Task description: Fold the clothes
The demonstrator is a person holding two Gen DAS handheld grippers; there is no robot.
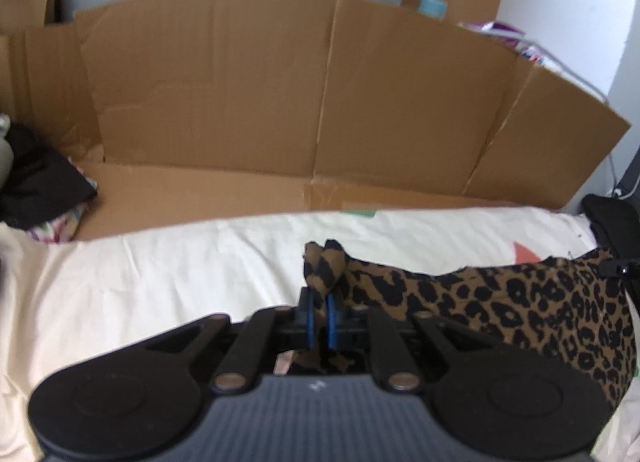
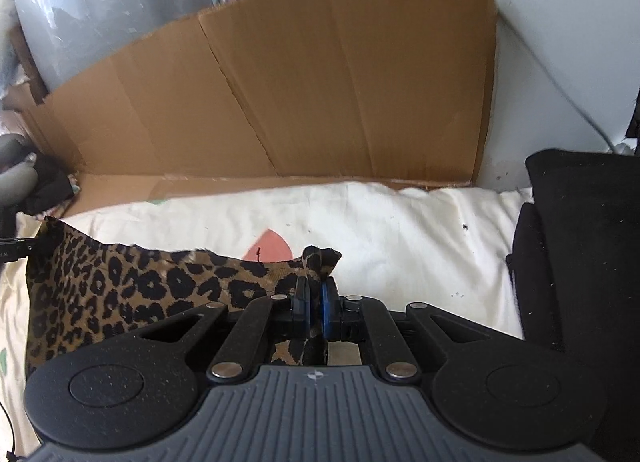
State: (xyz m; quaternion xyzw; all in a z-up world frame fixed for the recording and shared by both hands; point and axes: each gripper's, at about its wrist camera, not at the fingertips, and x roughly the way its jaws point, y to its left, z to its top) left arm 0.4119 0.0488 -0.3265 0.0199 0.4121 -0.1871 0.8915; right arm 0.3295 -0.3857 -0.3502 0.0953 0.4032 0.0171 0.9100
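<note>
Left wrist view: the left claw (image 1: 319, 304) is clenched on a bunched corner of the leopard-print garment (image 1: 520, 302), with a tuft of the fabric poking out beyond the blue pads (image 1: 331, 316). From that corner the cloth's upper edge runs off toward the other claw, sagging a little in the middle, which suggests the garment is held up by two corners so that it hangs open and can be laid or doubled over evenly.

In the right wrist view the right claw (image 2: 315, 300) is likewise clenched on the opposite corner of the same garment (image 2: 120, 282), a small peak of print standing above its pads (image 2: 329, 302). The tip of the left claw shows at the far end of the cloth's edge.

The garment lies partly on, partly just above, the cream sheet (image 1: 160, 282) of the bed; how much of it is lifted clear cannot be told. Relative to the garment, a brown cardboard panel (image 1: 280, 94) stands behind it, beyond the sheet. A black bundle of cloth (image 1: 36, 178) sits off the left-claw end near the cardboard, and a dark folded item (image 2: 580, 262) rests just past the right-claw end.

Judging by the paired corner grips, the fold is only starting: the next move likely calls for carrying both corners together across the cloth while keeping the edge taut.
</note>
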